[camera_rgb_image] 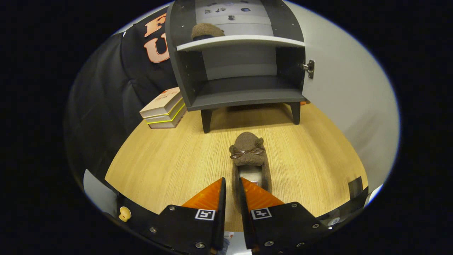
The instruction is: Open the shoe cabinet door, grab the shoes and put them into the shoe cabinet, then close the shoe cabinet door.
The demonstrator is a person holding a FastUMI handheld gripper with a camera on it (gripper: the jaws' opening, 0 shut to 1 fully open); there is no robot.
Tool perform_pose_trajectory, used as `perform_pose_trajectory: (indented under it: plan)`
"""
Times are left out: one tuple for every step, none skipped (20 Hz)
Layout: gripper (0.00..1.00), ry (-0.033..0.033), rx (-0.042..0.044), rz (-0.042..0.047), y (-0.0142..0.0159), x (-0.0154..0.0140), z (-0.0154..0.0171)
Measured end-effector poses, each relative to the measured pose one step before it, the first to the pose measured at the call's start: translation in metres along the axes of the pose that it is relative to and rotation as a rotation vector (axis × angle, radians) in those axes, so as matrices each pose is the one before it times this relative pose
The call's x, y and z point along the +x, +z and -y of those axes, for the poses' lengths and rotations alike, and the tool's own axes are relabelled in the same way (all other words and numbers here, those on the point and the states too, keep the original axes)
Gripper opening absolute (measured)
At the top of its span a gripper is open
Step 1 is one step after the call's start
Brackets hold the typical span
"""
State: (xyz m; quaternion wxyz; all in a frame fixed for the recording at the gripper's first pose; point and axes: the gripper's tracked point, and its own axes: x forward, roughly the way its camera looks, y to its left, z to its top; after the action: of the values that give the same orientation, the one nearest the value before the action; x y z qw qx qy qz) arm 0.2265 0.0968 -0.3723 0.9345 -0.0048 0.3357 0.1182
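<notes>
A brown fuzzy shoe [248, 156] with a small bow lies on the wooden table [159, 159], toe pointing at the cabinet. My gripper [232, 181] is closed on the shoe's left side wall near the heel, one finger outside it and the other inside the opening. Beyond the shoe stands the dark grey shoe cabinet [244, 95] on short legs, its door [347, 106] swung wide open to the right. A second brown shoe [207, 31] rests on the cabinet's upper shelf. The lower shelf holds nothing.
A stack of books [164, 108] lies on the table left of the cabinet, near its front leg. A metal hinge [310, 68] sticks out at the cabinet's right edge. Bare table stretches between the shoe and the cabinet.
</notes>
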Motion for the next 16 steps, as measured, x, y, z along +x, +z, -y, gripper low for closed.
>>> perform_pose_trajectory:
  plan:
    - [0.23, 0.00137, 0.00028, -0.01191, -0.00392, 0.00893, 0.00127]
    - [0.23, 0.00129, -0.00199, -0.01612, -0.00384, 0.00840, 0.00147]
    - [0.23, -0.00424, -0.00537, -0.00899, -0.00238, 0.00810, 0.00187]
    - [0.23, 0.00213, -0.00337, -0.01174, -0.00222, 0.00814, 0.00080]
    - [0.23, 0.00491, 0.00189, -0.01144, -0.00227, 0.00718, -0.00093]
    - [0.23, 0.00313, 0.00614, -0.00764, -0.00059, 0.00729, 0.00019]
    - [0.23, 0.00561, 0.00555, -0.00364, -0.00024, 0.00823, -0.00132]
    - [0.23, -0.00055, 0.00437, -0.00818, -0.00070, 0.00788, 0.00096]
    - [0.23, 0.00669, 0.00321, -0.00284, 0.00031, 0.00749, -0.00141]
    - [0.23, -0.00412, 0.00015, 0.01545, 0.00470, 0.00670, 0.00005]
    - [0.23, -0.00185, -0.00186, 0.01740, 0.00440, 0.00630, -0.00008]
    - [0.23, -0.00987, 0.00093, 0.01020, 0.00372, 0.00697, 0.00237]
    - [0.23, -0.00477, 0.01425, -0.00360, 0.00191, 0.00670, 0.00067]
    - [0.22, -0.00230, 0.02102, 0.01131, 0.00347, 0.00665, 0.00090]
    - [0.20, 0.00695, 0.02000, 0.00563, 0.00112, 0.00491, -0.00075]
    - [0.15, 0.00252, 0.00903, 0.00371, 0.00019, 0.00246, 0.00042]
